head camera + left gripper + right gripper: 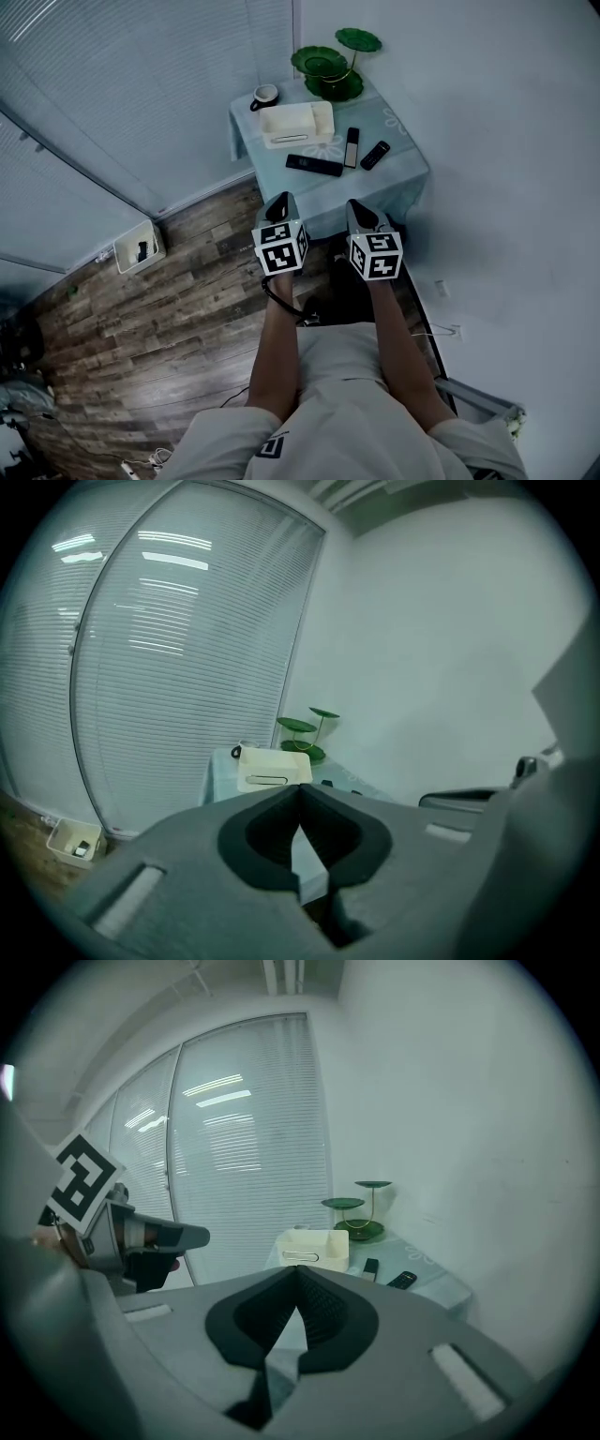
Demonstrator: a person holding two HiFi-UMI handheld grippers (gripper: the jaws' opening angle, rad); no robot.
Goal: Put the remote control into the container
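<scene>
White wall [487, 103], closed window blinds [122, 84], wood-plank floor [141, 319], small table with pale blue cloth [398, 183]

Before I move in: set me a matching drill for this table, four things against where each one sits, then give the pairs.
Things:
1. white container
2. mug
3. green tiered stand
4. long black remote

Places:
A. far right corner of the table
B. near side, just in front of the container
C. far left corner, beside the container
D. mid-table, between the stand and the long remote

Pairs: 1-D, 2-C, 3-A, 4-B
</scene>
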